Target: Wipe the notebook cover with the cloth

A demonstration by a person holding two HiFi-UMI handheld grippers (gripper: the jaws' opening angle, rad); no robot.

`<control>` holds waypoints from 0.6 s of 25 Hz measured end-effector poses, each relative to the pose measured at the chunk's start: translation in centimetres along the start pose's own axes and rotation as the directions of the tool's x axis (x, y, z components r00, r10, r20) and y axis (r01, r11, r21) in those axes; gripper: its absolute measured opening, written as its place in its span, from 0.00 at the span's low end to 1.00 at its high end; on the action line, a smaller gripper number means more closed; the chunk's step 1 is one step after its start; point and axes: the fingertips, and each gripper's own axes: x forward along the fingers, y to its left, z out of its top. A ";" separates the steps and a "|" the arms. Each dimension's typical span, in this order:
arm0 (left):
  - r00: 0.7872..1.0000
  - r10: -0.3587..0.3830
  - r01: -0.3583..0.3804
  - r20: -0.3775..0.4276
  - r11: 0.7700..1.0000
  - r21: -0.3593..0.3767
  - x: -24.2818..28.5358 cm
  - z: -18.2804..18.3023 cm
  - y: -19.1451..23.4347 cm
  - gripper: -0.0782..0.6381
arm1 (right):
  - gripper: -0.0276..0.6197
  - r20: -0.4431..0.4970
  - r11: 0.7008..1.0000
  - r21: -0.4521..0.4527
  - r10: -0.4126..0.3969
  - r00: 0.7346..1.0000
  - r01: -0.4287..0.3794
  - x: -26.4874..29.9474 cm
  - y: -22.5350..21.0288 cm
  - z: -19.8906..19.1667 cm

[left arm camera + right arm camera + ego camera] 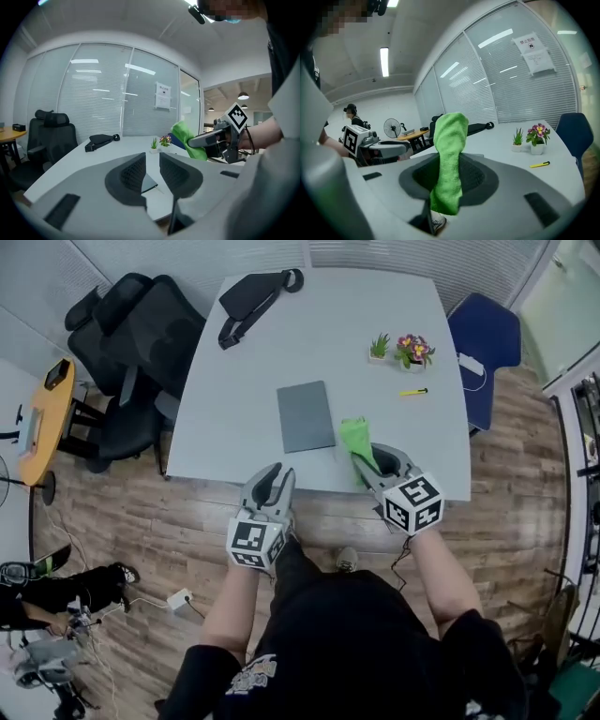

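Observation:
A grey notebook [306, 416] lies flat on the white table [225, 427], near its front edge. My right gripper [367, 460] is shut on a green cloth [355, 439], held just right of the notebook and above the table's front edge. In the right gripper view the cloth [450, 164] stands upright, pinched between the jaws. My left gripper [278, 472] hovers off the table's front edge, below the notebook. Its jaws stand apart with nothing between them. Past them in the left gripper view shows a corner of the notebook [148, 183], and the cloth [187, 138] at the right.
At the table's back lies a black bag [253, 296]. Two small potted plants [397, 349] and a yellow pen [413, 392] sit at the right. Black office chairs [131, 343] stand left, a blue chair [483, 334] right, a yellow round table [47, 418] far left.

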 end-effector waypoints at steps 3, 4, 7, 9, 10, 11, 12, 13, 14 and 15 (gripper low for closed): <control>1.000 0.027 -0.027 -0.010 1.000 0.000 -2.2 -0.4 -1.5 0.19 | 0.22 -0.004 0.999 0.004 0.046 0.999 -0.046 -0.5 1.4 -0.7; 0.999 0.031 -0.031 -0.018 1.000 0.003 -2.8 -0.6 -1.9 0.18 | 0.22 -0.006 0.998 0.007 0.058 0.998 -0.058 -0.7 1.9 -1.0; 0.998 0.056 -0.056 -0.039 0.998 0.007 -4.3 -1.2 -2.2 0.13 | 0.22 -0.005 0.997 0.024 0.080 0.997 -0.080 -0.9 3.0 -1.8; 0.995 0.079 -0.079 -0.053 0.997 0.006 -5.2 -1.6 -2.0 0.12 | 0.22 -0.002 0.995 0.043 0.090 0.996 -0.090 -0.7 3.6 -2.3; 0.994 0.088 -0.088 -0.061 0.996 0.006 -5.7 -1.8 -1.8 0.12 | 0.22 -0.001 0.994 0.052 0.093 0.996 -0.093 -0.5 3.9 -2.5; 0.993 0.094 -0.094 -0.068 0.996 0.005 -6.1 -2.1 -1.6 0.12 | 0.22 -0.001 0.994 0.060 0.095 0.996 -0.094 -0.4 4.2 -2.8; 0.993 0.098 -0.098 -0.073 0.995 0.002 -6.6 -2.4 -1.4 0.12 | 0.22 -0.001 0.993 0.066 0.093 0.996 -0.093 -0.2 4.6 -3.1; 0.992 0.099 -0.099 -0.077 0.995 -0.004 -7.0 -2.6 -1.1 0.12 | 0.21 -0.002 0.993 0.071 0.090 0.996 -0.090 0.0 5.0 -3.3; 0.992 0.097 -0.098 -0.078 0.995 -0.010 -7.4 -2.8 -0.9 0.12 | 0.21 -0.002 0.994 0.074 0.085 0.996 -0.084 0.2 5.4 -3.4; 0.993 0.091 -0.093 -0.077 0.996 -0.015 -7.8 -2.9 -0.6 0.12 | 0.21 -0.003 0.994 0.076 0.079 0.997 -0.079 0.3 5.9 -3.5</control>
